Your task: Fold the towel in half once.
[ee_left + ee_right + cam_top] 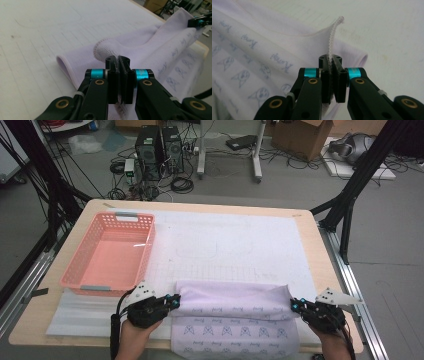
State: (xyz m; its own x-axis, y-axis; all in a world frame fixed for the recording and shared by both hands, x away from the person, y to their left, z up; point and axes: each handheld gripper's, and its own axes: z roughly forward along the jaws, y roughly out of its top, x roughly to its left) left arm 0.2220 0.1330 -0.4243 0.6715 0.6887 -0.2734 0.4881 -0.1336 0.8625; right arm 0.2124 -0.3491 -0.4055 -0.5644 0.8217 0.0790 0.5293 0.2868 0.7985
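Towel (235, 312): lilac, printed, folded over at table's (320, 250) near edge, on white mat (225, 240). Left gripper (176, 301) clamps its left corner; right gripper (294, 306) clamps its right corner. Pink basket (90, 282) just left, beyond

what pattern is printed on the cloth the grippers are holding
Pale lilac cloth with small blue cartoon faces and script; clearest in the right gripper view.

Pink plastic basket (111, 255) at left of wooden tabletop (320, 245), empty, grey handles at both ends. White gridded paper mat (225, 240) covers most of the tabletop, faint pencil outlines on it. Floor behind: two black computer towers (160, 151), tangled cables (180, 184), cardboard box (302, 137), white stand legs (229, 157).
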